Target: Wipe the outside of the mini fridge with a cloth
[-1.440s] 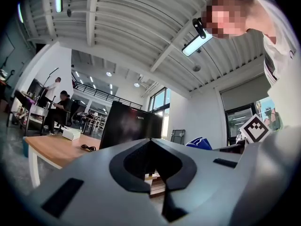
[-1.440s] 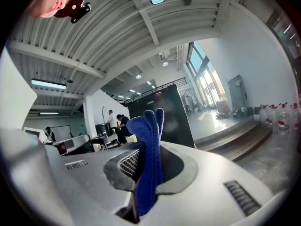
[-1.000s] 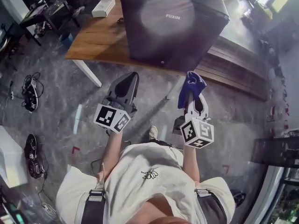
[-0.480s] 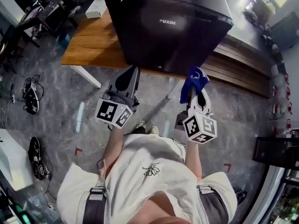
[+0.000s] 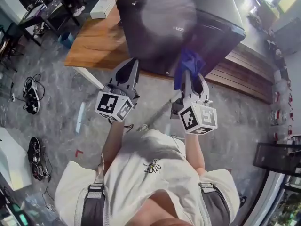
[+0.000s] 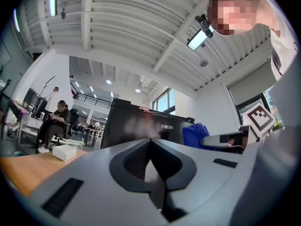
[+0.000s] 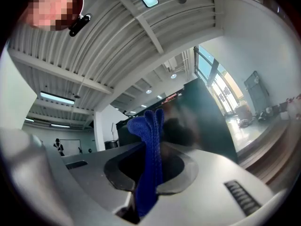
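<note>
The black mini fridge [image 5: 188,27] marked FUXIN stands on the wooden table [image 5: 96,41]; it also fills the middle of the left gripper view [image 6: 141,128] and the right gripper view [image 7: 207,121]. My right gripper [image 5: 188,74] is shut on a blue cloth [image 5: 186,66], whose bunched end [image 7: 149,126] sticks out of the jaws and reaches the fridge's lower front face. My left gripper [image 5: 129,72] is shut with nothing in it, just below the table's front edge, left of the cloth.
A small white box [image 5: 103,7] lies on the table left of the fridge. Cables and dark gear [image 5: 30,95] lie on the grey floor at the left. A wooden bench [image 5: 244,79] runs behind the fridge at the right. A person sits at a desk [image 6: 56,121] far off.
Both grippers have risen toward the fridge. The cloth, which hung short of the front face, now meets its lower part. The head view has shifted and blurred.
</note>
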The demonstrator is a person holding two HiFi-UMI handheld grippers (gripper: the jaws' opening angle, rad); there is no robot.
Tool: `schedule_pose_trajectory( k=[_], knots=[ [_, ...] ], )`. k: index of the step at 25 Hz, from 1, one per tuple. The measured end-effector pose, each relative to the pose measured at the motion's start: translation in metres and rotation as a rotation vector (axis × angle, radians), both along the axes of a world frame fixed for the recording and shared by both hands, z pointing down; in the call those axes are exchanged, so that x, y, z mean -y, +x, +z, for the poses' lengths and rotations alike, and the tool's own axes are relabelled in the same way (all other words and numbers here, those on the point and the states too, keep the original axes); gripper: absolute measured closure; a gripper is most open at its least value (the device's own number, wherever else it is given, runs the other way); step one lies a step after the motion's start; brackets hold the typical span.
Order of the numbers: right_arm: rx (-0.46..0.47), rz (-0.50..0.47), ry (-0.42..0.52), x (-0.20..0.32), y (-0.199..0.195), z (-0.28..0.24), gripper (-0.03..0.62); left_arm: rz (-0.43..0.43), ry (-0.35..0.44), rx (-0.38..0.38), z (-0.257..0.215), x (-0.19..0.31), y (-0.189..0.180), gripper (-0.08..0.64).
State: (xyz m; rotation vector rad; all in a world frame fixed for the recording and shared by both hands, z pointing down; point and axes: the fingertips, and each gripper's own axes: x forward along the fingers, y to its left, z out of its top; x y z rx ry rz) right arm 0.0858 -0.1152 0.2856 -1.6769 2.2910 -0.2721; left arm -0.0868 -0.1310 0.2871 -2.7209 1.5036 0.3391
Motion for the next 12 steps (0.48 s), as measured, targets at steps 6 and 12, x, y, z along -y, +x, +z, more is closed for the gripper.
schedule_pose_trajectory(
  k=[6, 12],
  knots=[
    [-0.009, -0.135, 0.123, 0.034, -0.081, -0.047, 0.531, -0.044, -0.021, -0.028, 0.003, 0.006, -0.033, 0.555],
    [-0.069, -0.211, 0.241, 0.076, -0.167, -0.100, 0.531, -0.098, -0.049, -0.050, 0.014, 0.000, -0.065, 0.555]
  ],
)
